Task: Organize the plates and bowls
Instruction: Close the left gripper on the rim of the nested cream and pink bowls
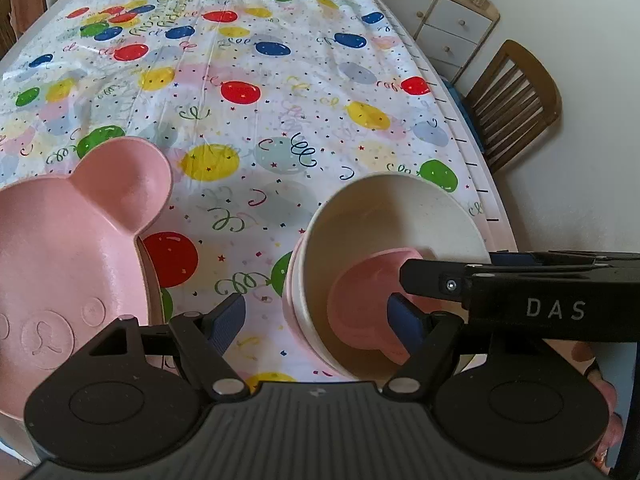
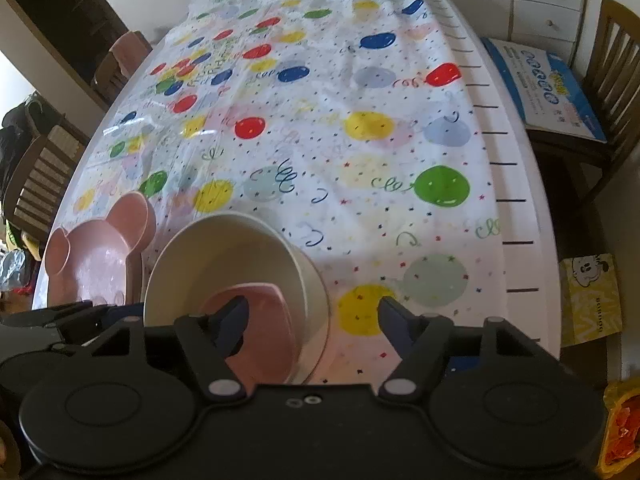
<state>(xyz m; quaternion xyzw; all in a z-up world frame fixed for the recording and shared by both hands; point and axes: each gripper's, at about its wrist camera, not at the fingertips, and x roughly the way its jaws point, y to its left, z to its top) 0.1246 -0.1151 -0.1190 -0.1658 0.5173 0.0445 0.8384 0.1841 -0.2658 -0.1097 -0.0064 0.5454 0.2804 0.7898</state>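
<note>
Both grippers are standing spread, pinching nothing: left gripper point(image 1: 320, 320) is straddling the cream bowl's point(image 1: 400, 216) near wall, right gripper point(image 2: 312, 320) its right wall. Inside is lying a small pink dish point(image 2: 256, 320); left of both, a pink bear plate point(image 1: 68, 248).

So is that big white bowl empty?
No. The white bowl holds a small pink bowl, visible inside its rim in both views.
</note>
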